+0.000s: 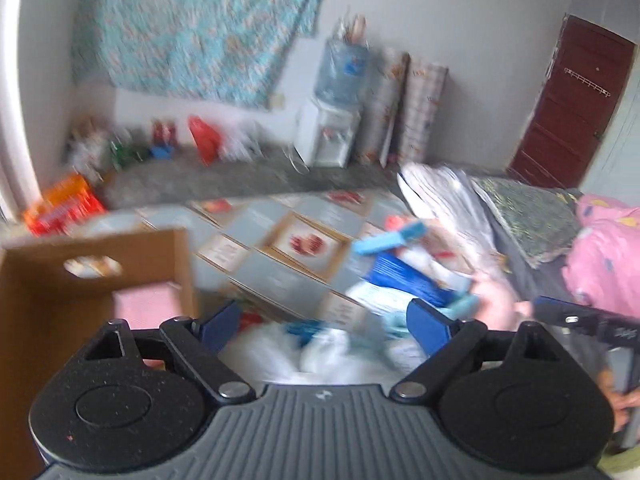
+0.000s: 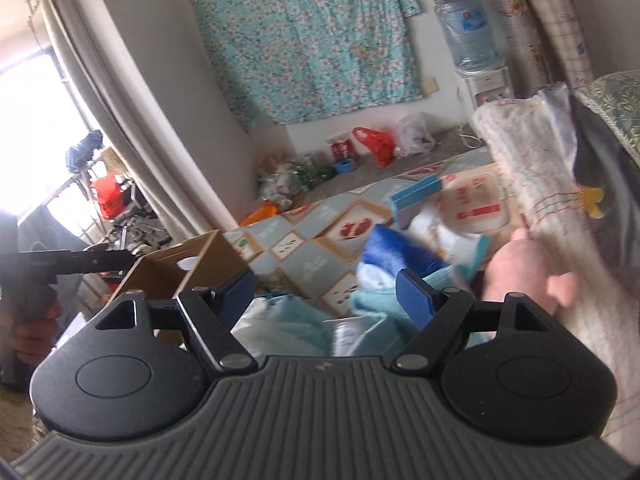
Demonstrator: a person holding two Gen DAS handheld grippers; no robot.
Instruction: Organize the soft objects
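The bed (image 2: 320, 248) with its patchwork cover lies beyond both pairs of jaws. Only the left view shows pink cloth (image 1: 144, 304) inside the box (image 1: 52, 300), left of the jaws. Only the right view shows a curtain (image 2: 100, 100). The cloths (image 2: 384, 276) lie heaped ahead. Left gripper (image 1: 326, 320) and right gripper (image 2: 332, 292): jaws apart, nothing clamped.

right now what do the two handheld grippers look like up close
Both match: the left gripper and right gripper each have a grey ribbed body with a small logo, two round black discs, black linkage arms with silver pivots, and dark blue finger pads. No cables or sleeves show.
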